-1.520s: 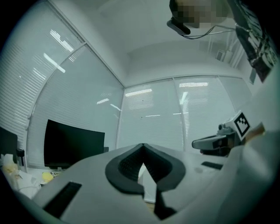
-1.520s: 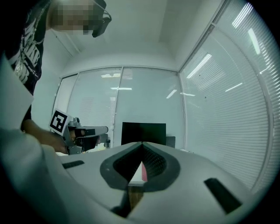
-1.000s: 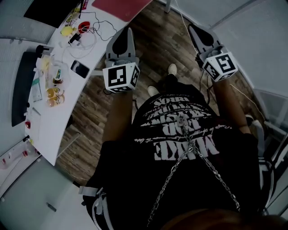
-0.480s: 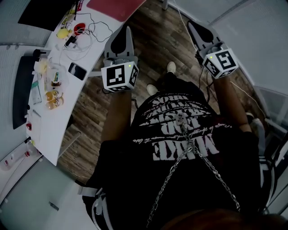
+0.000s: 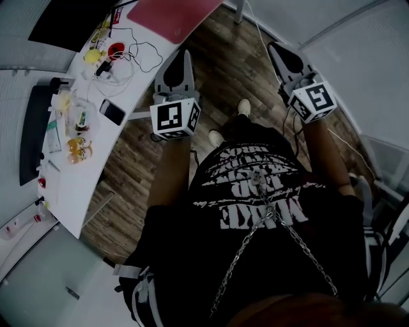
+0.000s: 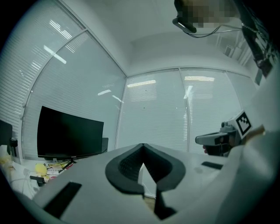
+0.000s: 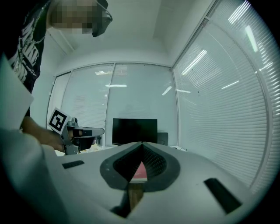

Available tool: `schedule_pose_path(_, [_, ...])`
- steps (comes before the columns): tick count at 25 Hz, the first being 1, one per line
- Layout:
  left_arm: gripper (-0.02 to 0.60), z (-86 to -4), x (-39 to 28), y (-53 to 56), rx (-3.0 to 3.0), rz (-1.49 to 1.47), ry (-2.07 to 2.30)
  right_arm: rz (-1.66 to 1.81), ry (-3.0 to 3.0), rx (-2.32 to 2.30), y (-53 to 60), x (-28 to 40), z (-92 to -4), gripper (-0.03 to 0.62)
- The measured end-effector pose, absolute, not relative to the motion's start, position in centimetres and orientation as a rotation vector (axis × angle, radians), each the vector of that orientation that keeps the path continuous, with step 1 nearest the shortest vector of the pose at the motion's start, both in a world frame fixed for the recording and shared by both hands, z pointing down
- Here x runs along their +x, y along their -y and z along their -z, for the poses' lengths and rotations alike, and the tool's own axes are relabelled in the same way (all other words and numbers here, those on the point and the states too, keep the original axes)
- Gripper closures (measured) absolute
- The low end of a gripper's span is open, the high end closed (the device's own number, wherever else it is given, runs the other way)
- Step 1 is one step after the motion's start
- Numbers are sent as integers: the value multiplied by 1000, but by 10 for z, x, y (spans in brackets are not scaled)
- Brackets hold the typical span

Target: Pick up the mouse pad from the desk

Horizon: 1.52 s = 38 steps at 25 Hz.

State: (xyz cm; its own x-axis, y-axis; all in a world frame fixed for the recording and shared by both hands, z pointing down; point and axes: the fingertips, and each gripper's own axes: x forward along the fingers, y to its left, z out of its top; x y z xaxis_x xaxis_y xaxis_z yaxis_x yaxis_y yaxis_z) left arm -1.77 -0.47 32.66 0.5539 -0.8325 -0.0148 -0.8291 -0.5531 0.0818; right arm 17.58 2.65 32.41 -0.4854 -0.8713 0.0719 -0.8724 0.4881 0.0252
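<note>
Pad (image 5: 174, 14): red, flat on the white counter (image 5: 73, 191), at its far end by the top edge of the head view. Nothing rests on the part that shows. The right claw view catches a sliver of it (image 7: 140, 173) past the closed tips.

Left claw (image 5: 186, 54): jaws together, nothing between them, held level. Its tip hangs over the wood floor (image 5: 223, 51), near the counter's edge and just short of the pad.

Right claw (image 5: 273, 48): jaws likewise together and empty, level, over the floor, well apart from the counter.

Step in hand, as I judge it: approach, no contact yet.

Next move calls for opening at least one claw, bringing it to the pad's near edge, and getting one jaw under that thin edge. A flat pad gives little to bite on; sliding it to overhang the counter may help.

Versus the earlier frames: more of the pad is in view, and both claws have come nearer the counter. Jaws are unchanged, still closed.
</note>
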Motion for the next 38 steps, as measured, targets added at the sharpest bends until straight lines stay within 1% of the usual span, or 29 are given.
schedule_pose_path(14, [574, -342, -14, 69, 2590, 63, 1591, -60, 2711, 1442, 55, 184, -328, 600])
schedule_pose_path(26, [574, -321, 6, 130, 2544, 97, 1753, -30, 2816, 1291, 133, 201, -316, 600])
schedule_pose_path(33, [574, -314, 9, 141, 2474, 71, 1877, -69, 2899, 1218, 162, 215, -299, 600])
schedule_pose_path(38, [574, -318, 13, 141, 2447, 52, 1921, -63, 2911, 1147, 178, 212, -317, 600])
